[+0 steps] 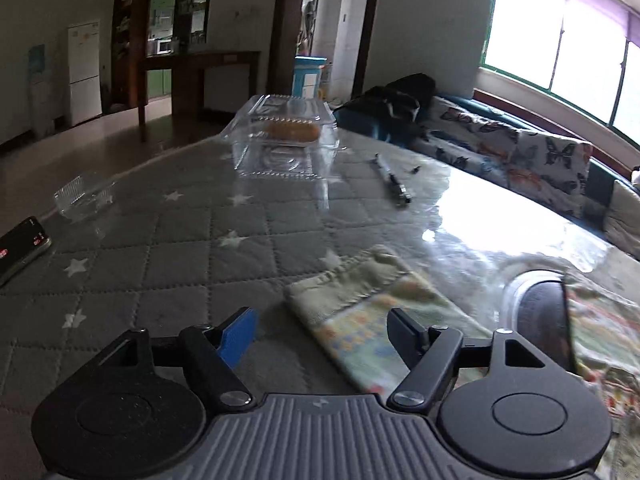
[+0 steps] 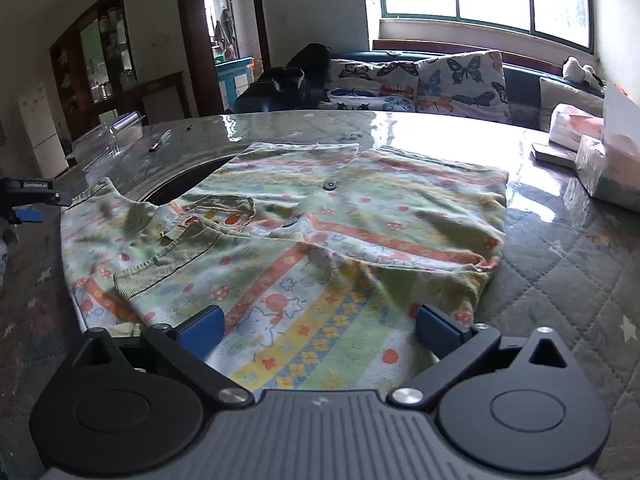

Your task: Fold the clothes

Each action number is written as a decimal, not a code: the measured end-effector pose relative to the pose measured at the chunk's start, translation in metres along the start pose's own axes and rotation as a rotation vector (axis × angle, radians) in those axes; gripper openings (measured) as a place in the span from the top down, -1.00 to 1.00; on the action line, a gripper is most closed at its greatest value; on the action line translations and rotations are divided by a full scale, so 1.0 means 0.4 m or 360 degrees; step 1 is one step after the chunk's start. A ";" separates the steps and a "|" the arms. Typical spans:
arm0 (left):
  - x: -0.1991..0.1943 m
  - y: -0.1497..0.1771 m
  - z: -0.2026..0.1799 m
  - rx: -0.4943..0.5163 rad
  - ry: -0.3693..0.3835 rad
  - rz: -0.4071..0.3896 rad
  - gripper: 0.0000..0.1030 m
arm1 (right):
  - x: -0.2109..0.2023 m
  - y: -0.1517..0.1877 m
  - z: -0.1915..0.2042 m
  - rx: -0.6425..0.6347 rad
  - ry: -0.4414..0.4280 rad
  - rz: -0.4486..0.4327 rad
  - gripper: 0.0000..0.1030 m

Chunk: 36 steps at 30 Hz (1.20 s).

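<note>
A small patterned garment with green, orange and yellow stripes lies partly folded on the quilted table top, its green ribbed cuff turned onto its middle. My right gripper is open and empty, just above the garment's near edge. In the left wrist view a sleeve end of the garment lies between the fingers of my left gripper, which is open and empty. The left gripper also shows at the left edge of the right wrist view.
A clear plastic box holding bread, a small clear tray, a phone and a pen lie on the table. A dark round recess sits in the table beside the garment. Tissue packs stand at right. A sofa runs behind.
</note>
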State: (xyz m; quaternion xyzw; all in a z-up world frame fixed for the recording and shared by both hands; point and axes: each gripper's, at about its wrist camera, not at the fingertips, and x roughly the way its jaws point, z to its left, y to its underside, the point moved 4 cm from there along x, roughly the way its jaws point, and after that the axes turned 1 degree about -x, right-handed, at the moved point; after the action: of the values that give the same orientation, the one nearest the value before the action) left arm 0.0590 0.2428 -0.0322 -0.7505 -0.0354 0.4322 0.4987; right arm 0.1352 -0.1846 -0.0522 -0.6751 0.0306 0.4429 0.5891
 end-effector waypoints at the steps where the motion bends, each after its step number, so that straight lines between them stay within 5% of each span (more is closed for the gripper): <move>1: 0.007 -0.002 0.005 -0.0006 0.0001 0.0008 -0.41 | 0.000 0.002 0.001 -0.0004 0.0005 -0.0005 -1.00; 9: 0.040 -0.006 -0.007 -0.0013 0.0002 0.0035 -0.18 | 0.001 0.005 0.007 -0.0032 0.0031 -0.0013 -1.00; 19: 0.046 -0.010 0.005 -0.0022 0.0020 0.0021 0.56 | 0.004 0.009 0.012 -0.0053 0.0048 -0.0012 -1.00; 23: 0.029 -0.015 -0.004 -0.0057 0.0119 0.0018 0.86 | 0.005 0.010 0.013 -0.0058 0.0052 -0.0011 -1.00; 26: 0.004 -0.021 -0.019 -0.0070 0.0205 0.0005 0.88 | 0.005 0.009 0.013 -0.0058 0.0052 -0.0010 -1.00; 36: -0.193 0.003 -0.240 0.0092 0.0779 0.0035 0.88 | -0.002 0.002 0.011 -0.0033 0.0050 -0.0002 -1.00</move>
State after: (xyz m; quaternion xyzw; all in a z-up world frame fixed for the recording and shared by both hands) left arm 0.0761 0.1360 0.0267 -0.8186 0.1071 0.2438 0.5090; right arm 0.1318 -0.1814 -0.0521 -0.6881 0.0349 0.4321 0.5819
